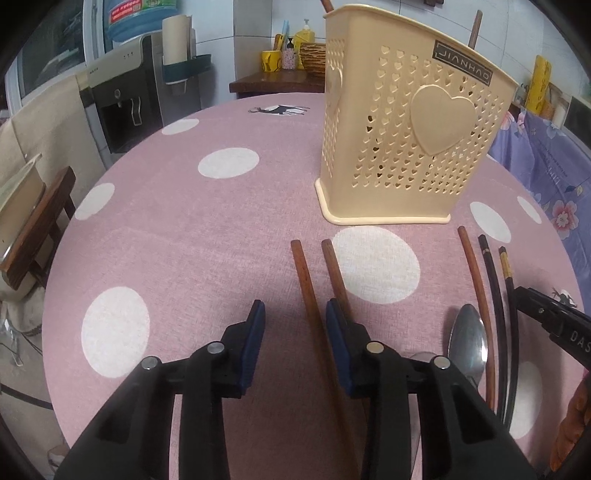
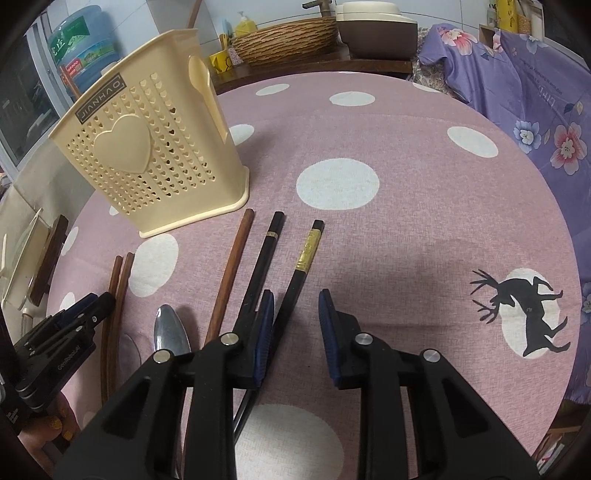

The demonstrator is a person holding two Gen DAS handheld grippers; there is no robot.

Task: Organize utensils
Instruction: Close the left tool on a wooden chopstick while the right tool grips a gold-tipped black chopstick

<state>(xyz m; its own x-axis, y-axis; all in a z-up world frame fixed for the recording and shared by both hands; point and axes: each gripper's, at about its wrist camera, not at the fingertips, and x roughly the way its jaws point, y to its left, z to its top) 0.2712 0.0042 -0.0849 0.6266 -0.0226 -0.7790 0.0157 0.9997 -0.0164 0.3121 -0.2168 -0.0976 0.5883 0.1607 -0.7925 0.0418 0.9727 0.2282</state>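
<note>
**Both grippers lining up on chopsticks lying short of the holder**

Left gripper (image 1: pixel 295 314): jaws standing apart, nothing between the pads. It is hovering low over the bench (image 1: pixel 184 236), pointing toward the far edge. One brown wooden chopstick (image 1: pixel 308 295) is running lengthwise through the gap; its twin (image 1: pixel 334 269) is passing under the right-hand finger. Both long axes are lying roughly along the gripper's forward direction, tips aimed at the cream utensil holder (image 1: pixel 402 122). Judgement: closing across the stick's width is the relation the coming grasp turns on, and alignment looks close but slightly toward the right finger.

Right gripper (image 2: pixel 297 310): jaws likewise parted and empty. The gold-banded black chopstick (image 2: pixel 306 251) is lying just inside its left finger, axis running forward and slightly right; the plain black chopstick (image 2: pixel 264 254) is passing beneath that finger. A third brown chopstick (image 2: pixel 231 273) and a metal spoon (image 2: pixel 170 332) are lying further left, between the two grippers.

The holder is standing upright past the utensils, toward the far-left part of the bench in the right wrist view, already carrying wooden handles (image 1: pixel 474 29). Left hand is nearer the brown pair; right hand nearer the black pair.
</note>
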